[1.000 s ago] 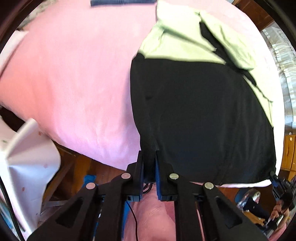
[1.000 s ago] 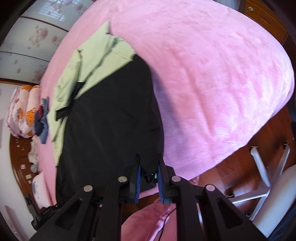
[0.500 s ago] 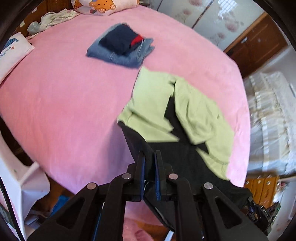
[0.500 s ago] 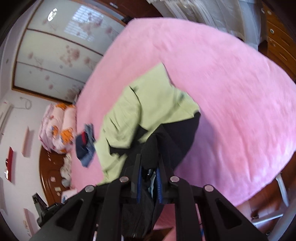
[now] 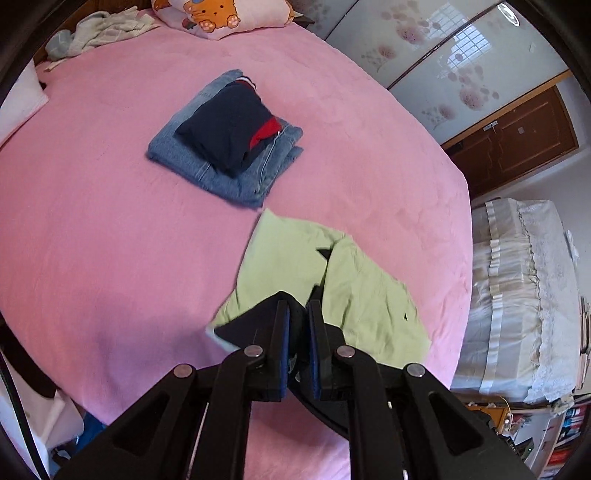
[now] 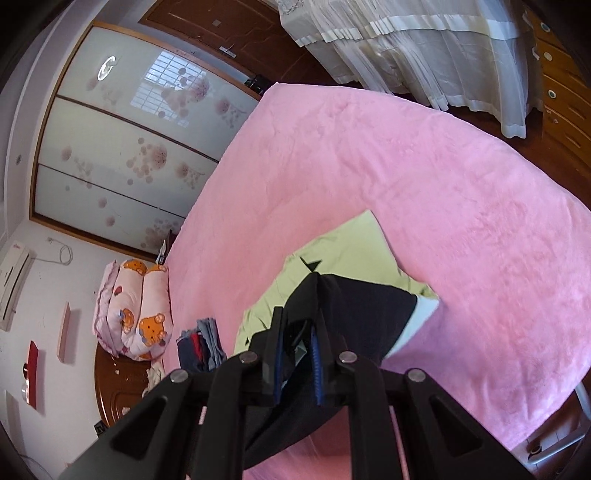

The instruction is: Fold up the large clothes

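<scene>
Left gripper [image 5: 298, 314] pinched the black hem of the garment [image 5: 354, 291]; jaws nearly together, cloth between the pads. Right gripper [image 6: 297, 325] likewise clamped on black fabric [image 6: 365, 306]. Hem raised over the green upper part, which lay on the pink bed [image 5: 110, 221] near its foot edge. Folded jeans stack [image 5: 229, 147] sat beyond, toward the pillows [image 5: 221, 14].

No legible text, label, brand, number or sign was found in either wrist view. The wall-mounted air conditioner [image 6: 13, 280] in the right wrist view carried a small red mark at its upper corner, too small to be read. The cartoon pillow [image 5: 221, 16] bore printed bear figures only, without lettering.
</scene>
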